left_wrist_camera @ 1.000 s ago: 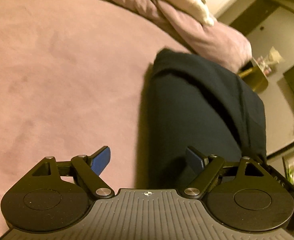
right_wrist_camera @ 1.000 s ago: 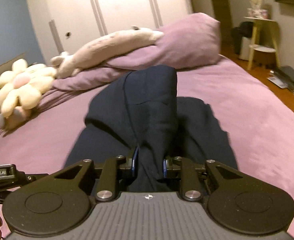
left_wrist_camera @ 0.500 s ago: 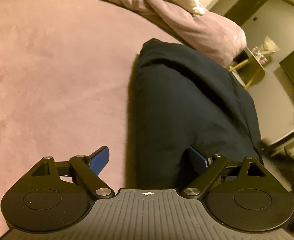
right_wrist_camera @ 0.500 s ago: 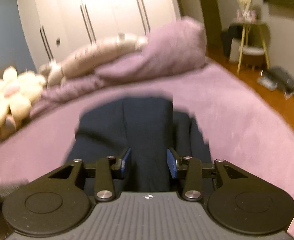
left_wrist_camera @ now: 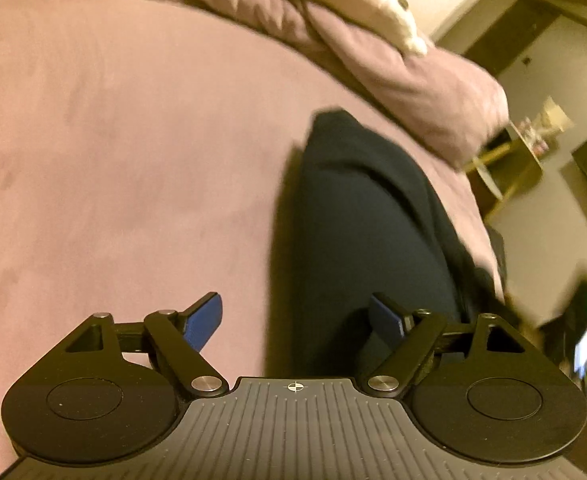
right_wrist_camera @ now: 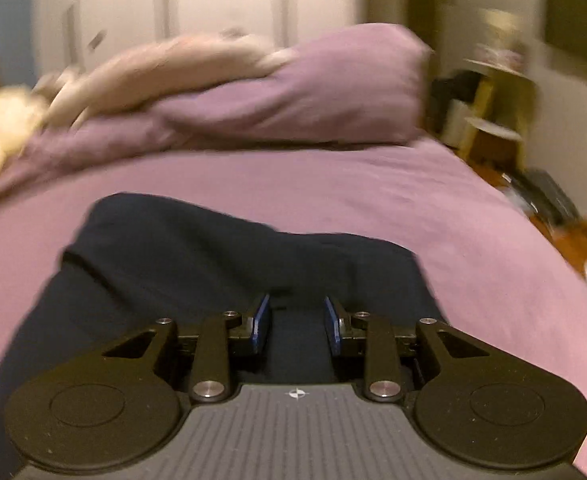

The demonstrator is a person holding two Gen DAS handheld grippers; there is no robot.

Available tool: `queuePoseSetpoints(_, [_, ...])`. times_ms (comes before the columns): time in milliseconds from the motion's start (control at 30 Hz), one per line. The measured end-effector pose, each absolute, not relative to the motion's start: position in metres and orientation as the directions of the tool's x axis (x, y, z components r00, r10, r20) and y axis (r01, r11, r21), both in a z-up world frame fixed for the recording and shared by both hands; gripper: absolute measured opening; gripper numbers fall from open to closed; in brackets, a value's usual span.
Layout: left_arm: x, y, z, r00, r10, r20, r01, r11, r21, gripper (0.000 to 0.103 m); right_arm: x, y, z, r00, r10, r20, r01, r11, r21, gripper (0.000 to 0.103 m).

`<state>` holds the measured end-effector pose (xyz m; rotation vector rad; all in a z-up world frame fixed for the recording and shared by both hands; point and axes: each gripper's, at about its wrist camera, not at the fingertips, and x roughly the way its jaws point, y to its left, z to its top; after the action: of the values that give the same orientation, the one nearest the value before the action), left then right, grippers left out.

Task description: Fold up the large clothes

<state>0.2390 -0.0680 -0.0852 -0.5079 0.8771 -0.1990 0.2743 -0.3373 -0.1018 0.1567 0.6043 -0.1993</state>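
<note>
A dark navy garment (left_wrist_camera: 365, 216) lies folded into a long strip on the purple bed sheet (left_wrist_camera: 113, 140). My left gripper (left_wrist_camera: 293, 308) hovers wide open over the garment's left edge, its jaws closing a little. One blue pad is above the sheet, the other above the cloth, and nothing is pinched. In the right wrist view the garment (right_wrist_camera: 197, 256) lies low and flat. My right gripper (right_wrist_camera: 296, 304) stands over its near end with a gap between the pads. Its jaws are closing, and the cloth lies below them, not pressed.
A purple pillow (right_wrist_camera: 313, 92) and a pale plush toy (right_wrist_camera: 173, 64) lie at the bed's far end. A small yellow side table (right_wrist_camera: 493, 92) stands beyond the bed's right edge, with things on the wooden floor (right_wrist_camera: 545, 196). White wardrobe doors fill the back wall.
My right gripper let go of the raised fold it was pinching and dropped lower, and that fold now lies flat. The left gripper shifted slightly along the garment's edge.
</note>
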Motion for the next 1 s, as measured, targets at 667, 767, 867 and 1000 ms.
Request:
queuePoseSetpoints(667, [0.303,-0.146,-0.142,0.735,-0.196,-0.649,-0.133,0.896,-0.423,0.102,0.264,-0.346,-0.134,0.866,-0.151,-0.477,0.239,0.962,0.130,0.032])
queuePoseSetpoints(767, [0.292,-0.138,-0.127,0.737,-0.188,-0.649,-0.112,0.913,-0.391,0.102,0.242,-0.338,-0.112,0.891,-0.145,-0.431,0.223,0.965,0.137,0.057])
queuePoseSetpoints(867, [0.270,-0.130,-0.113,0.744,-0.185,-0.642,-0.103,0.918,-0.384,0.102,0.203,-0.327,-0.100,0.930,-0.151,-0.336,0.206,0.969,0.135,0.075])
queuePoseSetpoints(1000, [0.241,-0.121,-0.111,0.754,-0.217,-0.620,-0.114,0.886,-0.449,0.101,0.172,-0.330,-0.110,0.935,-0.154,-0.318,0.215,0.962,0.166,0.075])
